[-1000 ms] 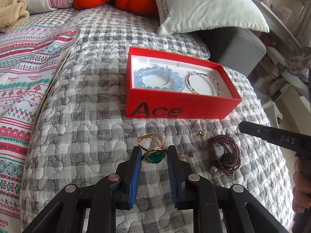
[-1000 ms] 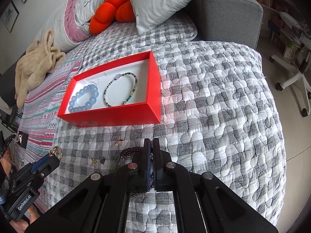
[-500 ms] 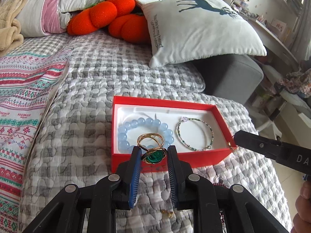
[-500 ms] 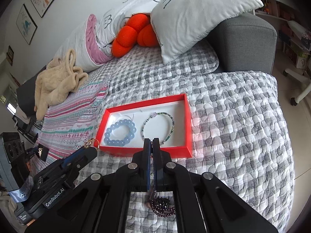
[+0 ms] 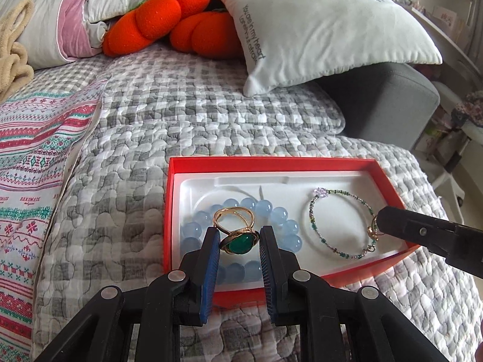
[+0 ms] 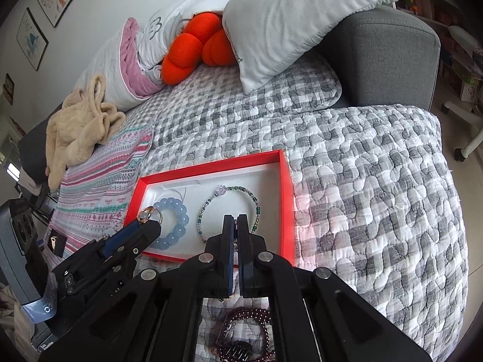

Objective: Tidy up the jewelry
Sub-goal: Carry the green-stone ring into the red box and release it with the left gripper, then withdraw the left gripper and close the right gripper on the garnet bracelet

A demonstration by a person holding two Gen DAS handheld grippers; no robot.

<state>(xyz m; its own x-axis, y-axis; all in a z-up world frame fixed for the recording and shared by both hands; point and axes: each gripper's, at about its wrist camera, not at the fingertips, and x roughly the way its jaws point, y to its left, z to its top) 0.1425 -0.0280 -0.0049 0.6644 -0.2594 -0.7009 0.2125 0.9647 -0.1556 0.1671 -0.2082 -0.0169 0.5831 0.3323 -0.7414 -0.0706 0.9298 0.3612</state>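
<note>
Pinching the gold ring point(image 5: 238, 235) over the red box point(image 5: 271, 163), the left gripper point(image 5: 238, 242) may drop it onto the blue bracelet point(image 5: 280, 220); the right gripper point(image 6: 235, 226), pressed together on something small, crowds the box's near-right side.

Two grippers over a red box point(image 6: 288, 199) on a quilted bed

The right gripper point(image 6: 235, 221) hangs above the box's near wall, jaws pressed together. Inside the box lie a blue bead bracelet point(image 6: 173, 218) and, to its right, a thin beaded bracelet point(image 6: 229, 208). The left gripper point(image 6: 151, 221) pinches a gold ring point(image 6: 148, 213) over the box's left end. A dark red bead strand point(image 6: 250, 331) lies nearer than the box.
</note>
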